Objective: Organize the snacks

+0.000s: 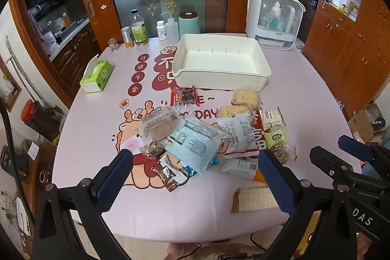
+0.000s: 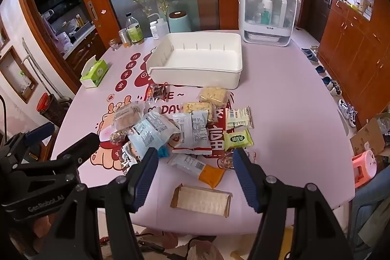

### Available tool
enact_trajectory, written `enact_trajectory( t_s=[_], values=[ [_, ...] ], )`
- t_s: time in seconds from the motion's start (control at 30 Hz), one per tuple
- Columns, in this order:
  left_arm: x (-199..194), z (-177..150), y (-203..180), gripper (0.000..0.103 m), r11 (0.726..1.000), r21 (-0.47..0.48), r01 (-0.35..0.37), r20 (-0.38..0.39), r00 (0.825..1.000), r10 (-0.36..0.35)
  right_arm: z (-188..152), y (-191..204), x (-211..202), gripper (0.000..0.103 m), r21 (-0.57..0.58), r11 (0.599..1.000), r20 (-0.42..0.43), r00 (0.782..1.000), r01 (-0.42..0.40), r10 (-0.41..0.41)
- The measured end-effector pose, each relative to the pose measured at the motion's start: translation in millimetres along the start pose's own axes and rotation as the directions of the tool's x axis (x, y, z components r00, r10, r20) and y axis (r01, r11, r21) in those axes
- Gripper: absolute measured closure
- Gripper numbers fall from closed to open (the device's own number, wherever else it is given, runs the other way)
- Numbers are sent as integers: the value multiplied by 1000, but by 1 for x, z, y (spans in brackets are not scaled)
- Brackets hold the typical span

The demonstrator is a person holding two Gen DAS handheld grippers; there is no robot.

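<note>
A pile of wrapped snacks lies on the pink table (image 1: pixel 97 162) in front of an empty white bin (image 1: pixel 219 82) (image 2: pixel 195 78). It includes a light blue packet (image 1: pixel 195 145) (image 2: pixel 151 133), a green packet (image 1: pixel 275 138) (image 2: pixel 237 139), two yellow puffed-snack packs (image 2: pixel 214 94), a white and orange packet (image 2: pixel 197 168) and a cracker pack (image 2: pixel 202 200) nearest the table edge. My left gripper (image 1: pixel 195 162) hovers open above the near left of the pile. My right gripper (image 2: pixel 195 162) hovers open over the near right, with nothing pinched.
A green tissue box (image 1: pixel 96 73) sits at the left. Bottles (image 1: pixel 139 28), a teal canister (image 1: pixel 189 22) and a white appliance (image 1: pixel 273 18) line the far edge behind the bin. A pink stool (image 2: pixel 364 165) and cardboard boxes stand on the floor to the right.
</note>
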State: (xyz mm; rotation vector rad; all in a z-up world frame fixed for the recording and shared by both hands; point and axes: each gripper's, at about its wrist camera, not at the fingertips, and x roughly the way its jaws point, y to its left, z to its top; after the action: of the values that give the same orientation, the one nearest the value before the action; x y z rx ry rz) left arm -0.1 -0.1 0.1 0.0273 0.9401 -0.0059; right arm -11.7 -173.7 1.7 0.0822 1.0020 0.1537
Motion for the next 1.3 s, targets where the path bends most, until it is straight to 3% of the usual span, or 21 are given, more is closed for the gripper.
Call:
enact_trajectory(
  t_s=[1.3],
  values=[
    [0, 2, -5, 1, 1000, 2, 30, -3, 1000, -30, 2, 1, 3, 39, -12, 1000, 2, 1000, 24, -24]
  ],
)
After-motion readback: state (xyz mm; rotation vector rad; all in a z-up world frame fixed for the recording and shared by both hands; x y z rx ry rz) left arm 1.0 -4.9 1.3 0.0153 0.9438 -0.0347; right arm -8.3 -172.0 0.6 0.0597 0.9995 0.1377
